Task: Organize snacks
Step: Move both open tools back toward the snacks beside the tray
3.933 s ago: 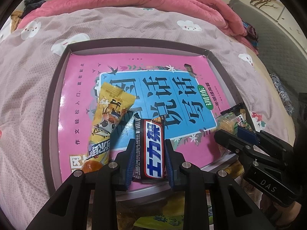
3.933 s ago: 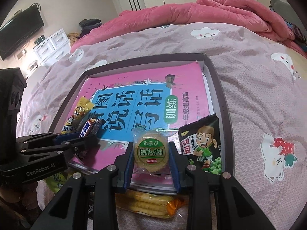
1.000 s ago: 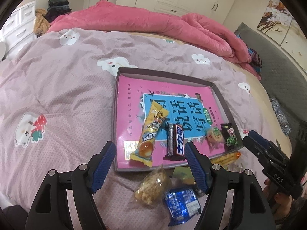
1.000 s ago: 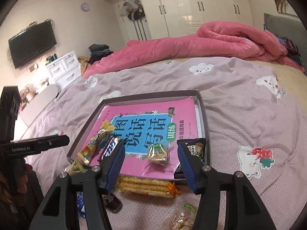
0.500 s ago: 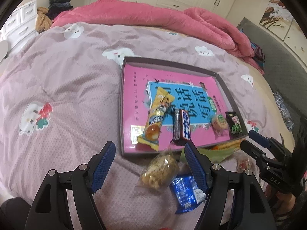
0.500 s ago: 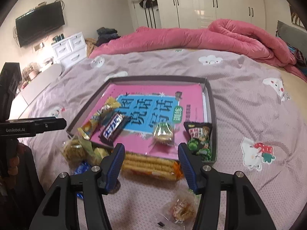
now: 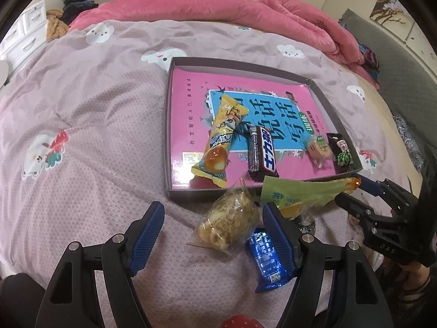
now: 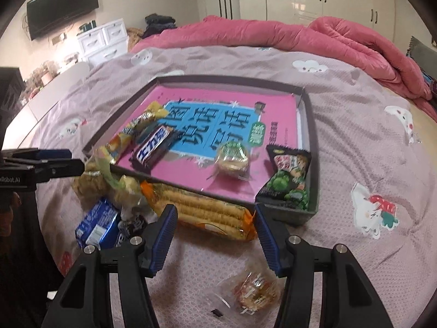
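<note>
A shallow dark tray [image 7: 168, 114] [image 8: 311, 142] lined with a pink book lies on the bed. In it lie a yellow snack pack [image 7: 221, 139], a dark chocolate bar [image 7: 262, 153] [image 8: 153, 147], a round biscuit [image 8: 232, 160] and a green pea pack [image 8: 289, 180]. My left gripper [image 7: 213, 218] is open and empty over a clear bag of puffed snack [image 7: 229, 221], beside a blue pack [image 7: 267, 257]. My right gripper [image 8: 215, 221] is open and empty over an orange cracker pack [image 8: 202, 210]. A small clear-wrapped snack [image 8: 254, 292] lies below it.
A green wrapper [image 7: 295, 191] leans on the tray's near edge. The blue pack [image 8: 95, 224] and a small dark candy [image 8: 131, 225] lie left of the crackers. A rumpled pink duvet [image 7: 218, 8] lies at the back. Drawers [image 8: 103, 41] stand at the far left.
Both grippers let go of the chocolate bar and round biscuit in the tray, opened, and pulled back and down toward the loose snacks in front of the tray.
</note>
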`<state>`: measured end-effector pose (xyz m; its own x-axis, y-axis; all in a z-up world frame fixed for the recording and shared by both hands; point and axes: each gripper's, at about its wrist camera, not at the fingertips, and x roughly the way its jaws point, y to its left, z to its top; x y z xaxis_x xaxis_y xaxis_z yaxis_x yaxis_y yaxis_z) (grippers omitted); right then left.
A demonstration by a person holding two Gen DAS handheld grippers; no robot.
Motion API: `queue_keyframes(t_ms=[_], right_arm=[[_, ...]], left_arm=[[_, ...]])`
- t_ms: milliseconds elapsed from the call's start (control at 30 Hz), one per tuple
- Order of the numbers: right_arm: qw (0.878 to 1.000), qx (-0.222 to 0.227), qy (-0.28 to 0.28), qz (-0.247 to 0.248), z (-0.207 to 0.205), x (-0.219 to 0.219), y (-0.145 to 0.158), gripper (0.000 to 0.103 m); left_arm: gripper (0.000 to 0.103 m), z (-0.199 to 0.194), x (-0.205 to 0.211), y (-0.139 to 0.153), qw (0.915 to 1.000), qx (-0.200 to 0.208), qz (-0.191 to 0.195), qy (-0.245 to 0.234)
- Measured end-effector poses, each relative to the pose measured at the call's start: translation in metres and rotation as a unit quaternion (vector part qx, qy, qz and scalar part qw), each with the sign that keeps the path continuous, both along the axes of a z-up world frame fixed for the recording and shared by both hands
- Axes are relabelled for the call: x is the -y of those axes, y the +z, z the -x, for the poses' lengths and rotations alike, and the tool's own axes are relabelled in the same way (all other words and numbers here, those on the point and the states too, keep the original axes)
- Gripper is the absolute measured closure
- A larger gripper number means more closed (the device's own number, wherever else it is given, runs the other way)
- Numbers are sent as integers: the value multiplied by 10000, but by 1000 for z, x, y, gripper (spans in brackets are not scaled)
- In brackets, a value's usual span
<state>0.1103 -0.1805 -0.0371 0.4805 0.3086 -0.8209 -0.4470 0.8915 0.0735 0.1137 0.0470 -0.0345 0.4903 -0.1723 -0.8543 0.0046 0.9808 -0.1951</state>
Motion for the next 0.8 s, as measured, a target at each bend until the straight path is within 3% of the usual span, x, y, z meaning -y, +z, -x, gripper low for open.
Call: queue_keyframes(t_ms=[167,567,800], right_arm=[[9996,11,277,41,10,-5,1,46],[9896,418,999,950,27,-26,-7,46],[9781,632,1290,1507,30,-35,-13,59]], left_arm=[[27,-2,-2,-6,10000,-75,-23,-11],[27,-4,1,-20,9996,-230,-69,-129],[27,-4,5,-24,9993,-308,-80,-208]])
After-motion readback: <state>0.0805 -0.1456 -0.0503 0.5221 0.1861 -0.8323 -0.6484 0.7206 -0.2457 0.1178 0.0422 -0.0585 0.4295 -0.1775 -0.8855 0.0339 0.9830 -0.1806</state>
